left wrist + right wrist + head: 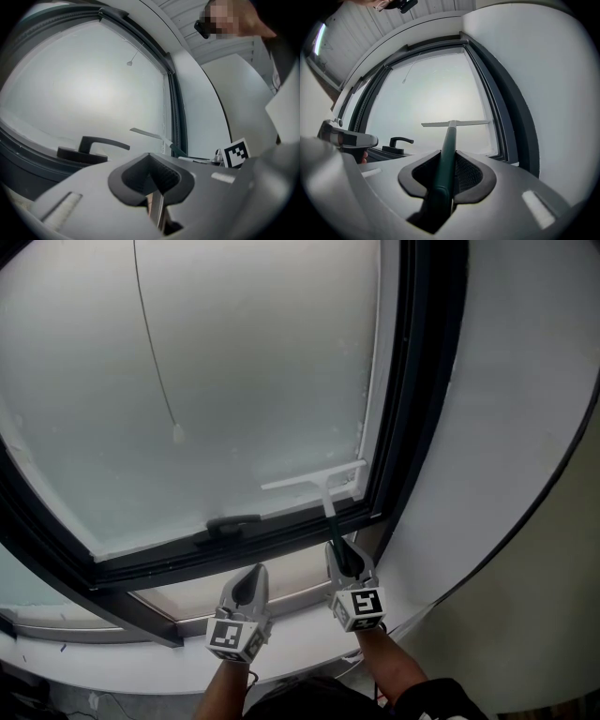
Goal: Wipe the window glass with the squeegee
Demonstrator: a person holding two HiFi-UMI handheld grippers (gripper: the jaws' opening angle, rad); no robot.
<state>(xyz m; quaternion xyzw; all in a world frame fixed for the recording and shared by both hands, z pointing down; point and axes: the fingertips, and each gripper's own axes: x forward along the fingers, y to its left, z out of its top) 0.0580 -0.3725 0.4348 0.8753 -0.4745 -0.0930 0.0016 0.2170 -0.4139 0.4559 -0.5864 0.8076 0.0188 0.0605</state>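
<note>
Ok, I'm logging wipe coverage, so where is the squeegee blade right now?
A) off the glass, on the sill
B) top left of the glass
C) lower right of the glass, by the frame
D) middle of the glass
C: the squeegee blade lies across the lower right of the glass, one end by the right frame, with its handle in the right gripper.

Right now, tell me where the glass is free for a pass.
Free: the broad glass between the cord and the right frame. Crowded: the lower right corner, where the squeegee blade sits near the window handle and frame.
</note>
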